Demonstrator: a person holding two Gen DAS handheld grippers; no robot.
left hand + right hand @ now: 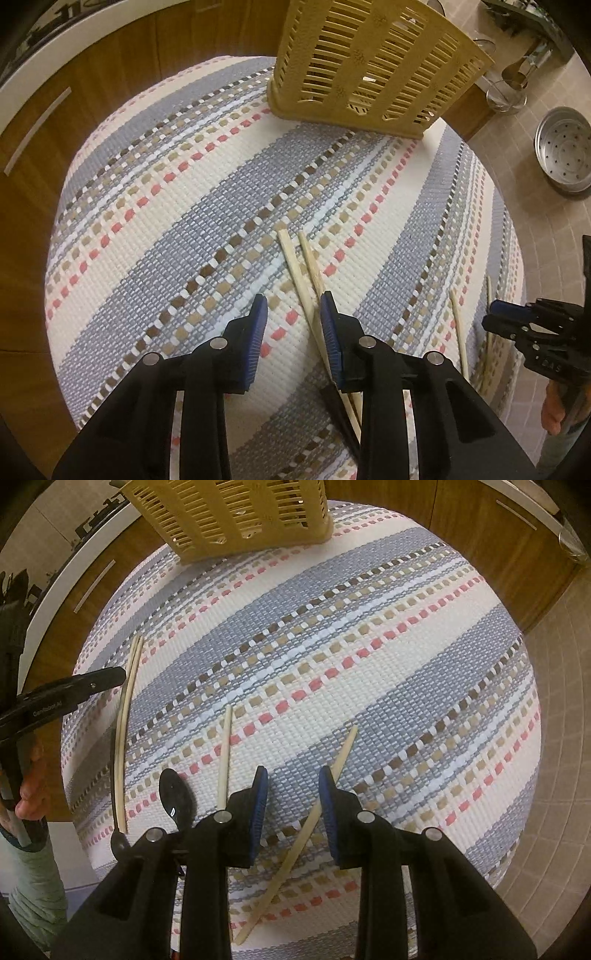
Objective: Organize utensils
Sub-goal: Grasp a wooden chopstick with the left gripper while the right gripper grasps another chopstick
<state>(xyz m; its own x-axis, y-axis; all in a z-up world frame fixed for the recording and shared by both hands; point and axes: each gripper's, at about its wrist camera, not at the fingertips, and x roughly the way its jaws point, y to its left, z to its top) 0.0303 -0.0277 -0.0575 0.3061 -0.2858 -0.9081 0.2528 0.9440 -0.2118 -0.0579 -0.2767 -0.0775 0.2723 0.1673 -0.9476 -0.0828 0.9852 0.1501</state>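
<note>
Bamboo chopsticks (pixel 301 266) lie between the left gripper's (pixel 293 306) wide-open fingers; the right gripper's (pixel 293 779) likewise gape, empty.

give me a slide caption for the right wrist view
Open right tool hovers over a slanted chopstick on the striped mat, black spoon beside it, yellow basket beyond.

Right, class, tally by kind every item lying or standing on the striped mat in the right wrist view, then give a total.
Chopsticks: 4
Black spoon: 1
Slim dark utensil, kind unclear: 1
Yellow basket: 1
Total: 7
</note>
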